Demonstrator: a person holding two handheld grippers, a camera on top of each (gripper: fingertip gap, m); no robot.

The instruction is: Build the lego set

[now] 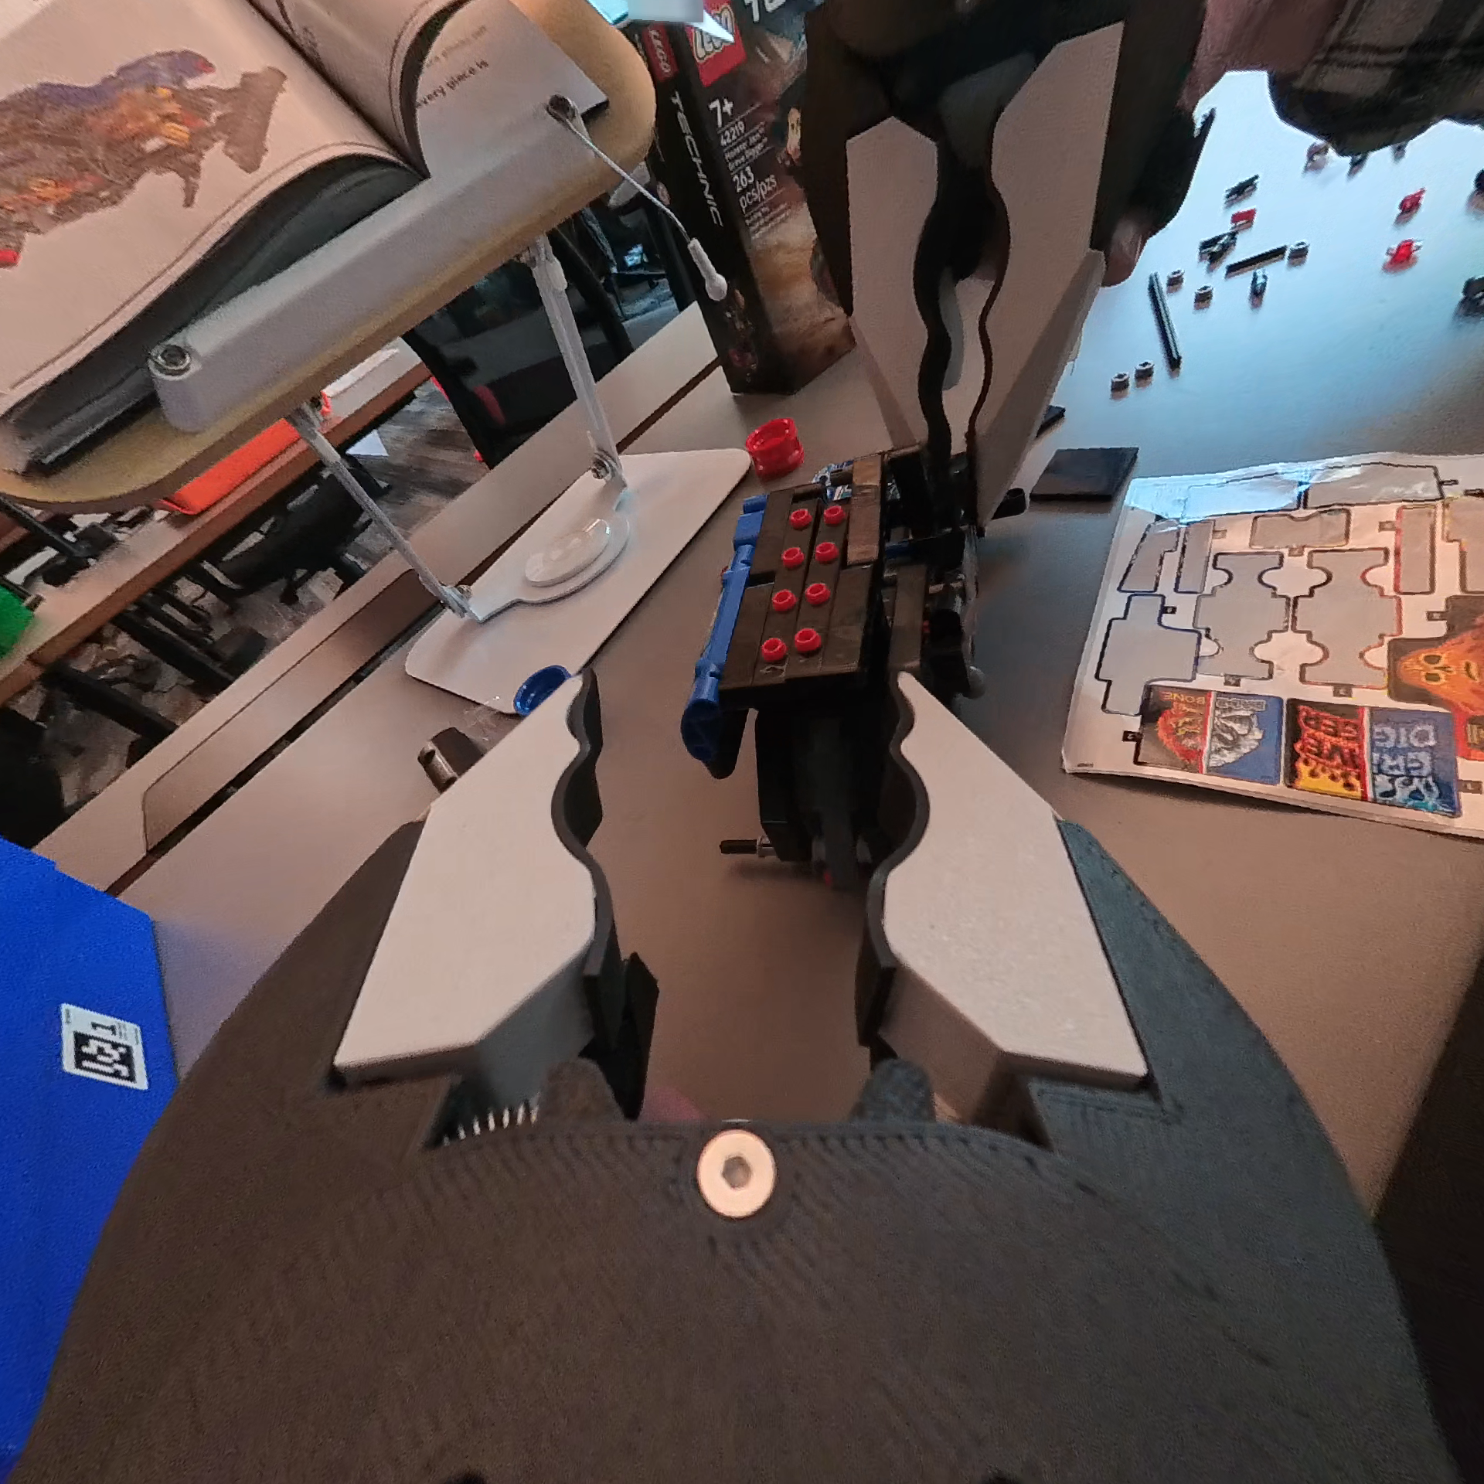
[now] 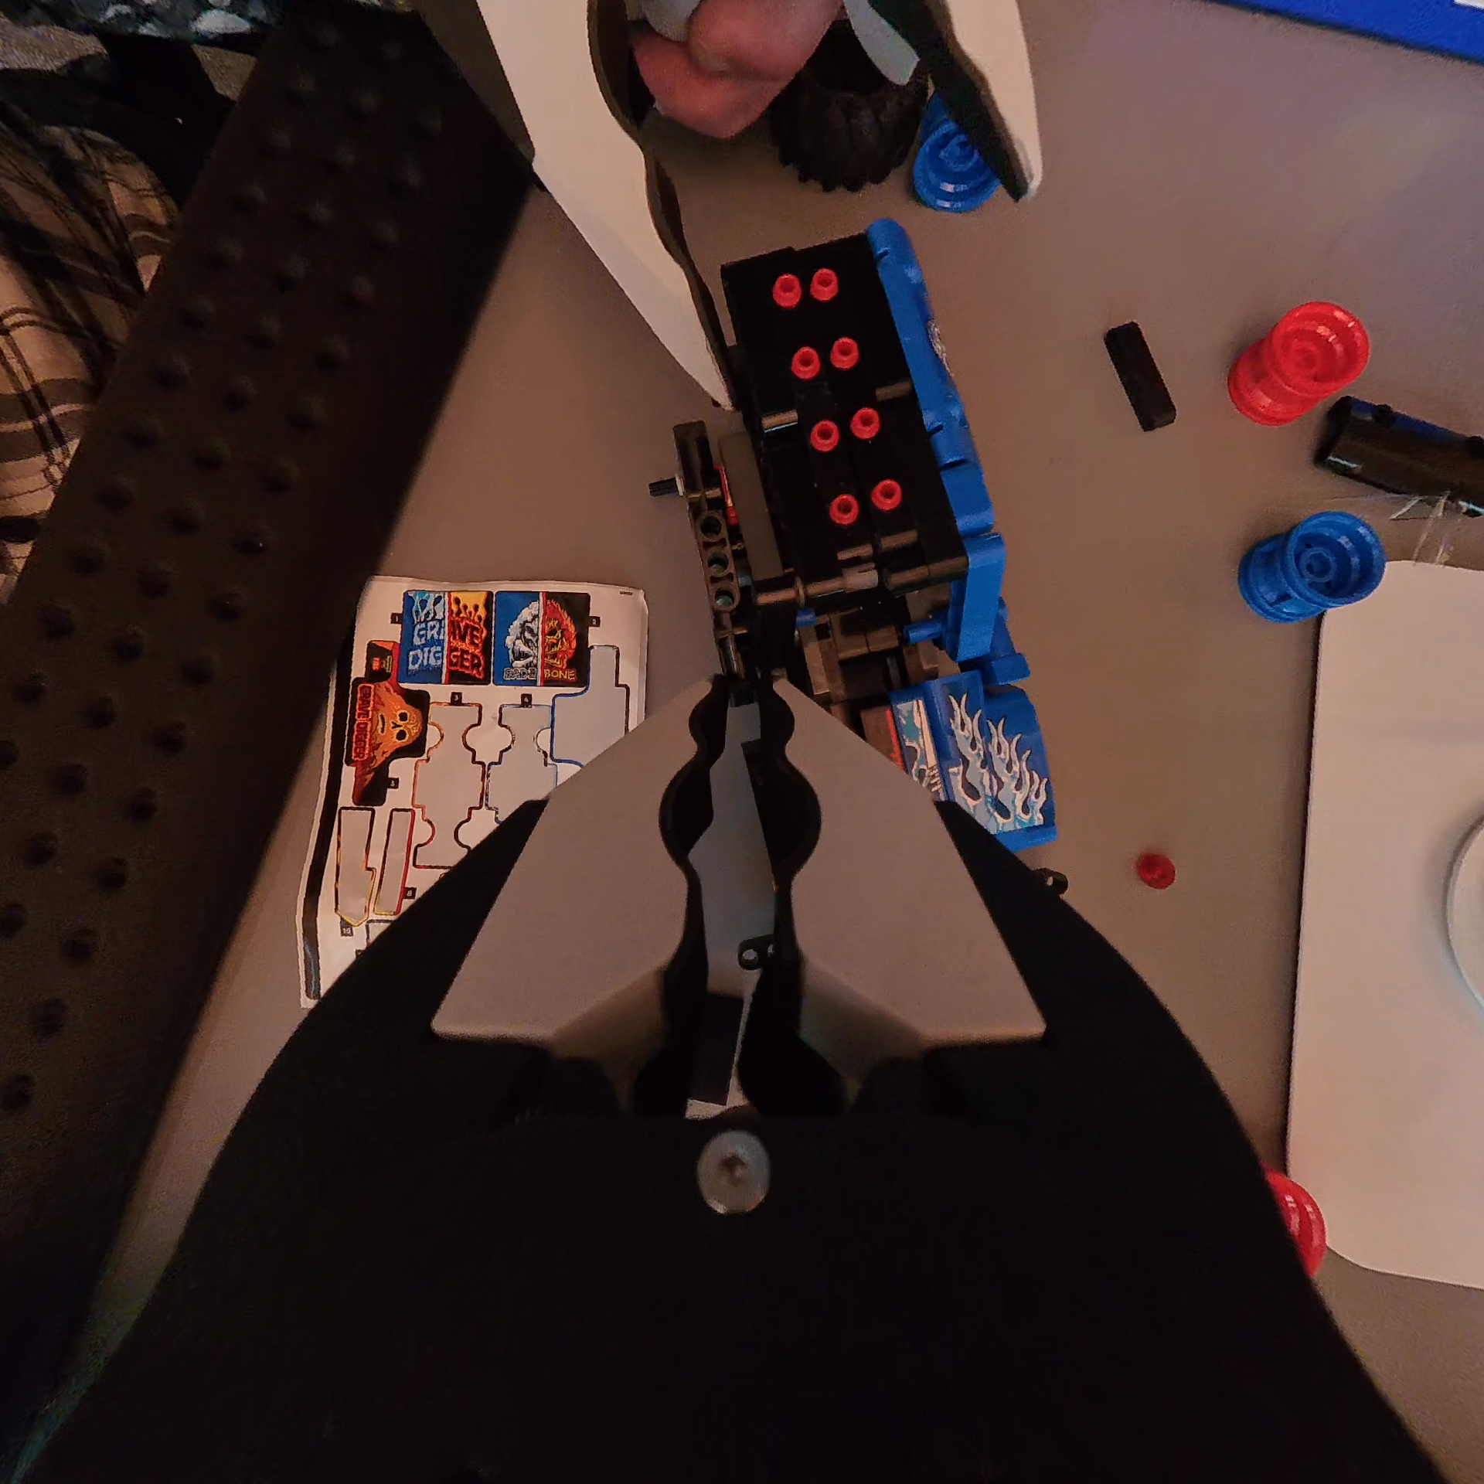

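Note:
The lego model (image 1: 795, 594) is a black block with red pins on top and a blue side panel, lying on the grey table. It also shows in the right wrist view (image 2: 843, 434), with flame-printed blue panels at its near end. My left gripper (image 1: 747, 691) is open, its fingers straddling the model's near end; its right finger is close to the model's side. My right gripper (image 2: 748, 686) is shut on a thin black part at the model's other end. It shows in the left wrist view (image 1: 947, 458), coming down from above.
A sticker sheet (image 1: 1285, 642) lies right of the model. A white book stand (image 1: 578, 562) and a lego box (image 1: 747, 201) stand behind. Red (image 2: 1301, 361) and blue (image 2: 1309, 566) wheel hubs, a black tyre (image 2: 851, 120) and small loose parts (image 1: 1245, 257) lie around.

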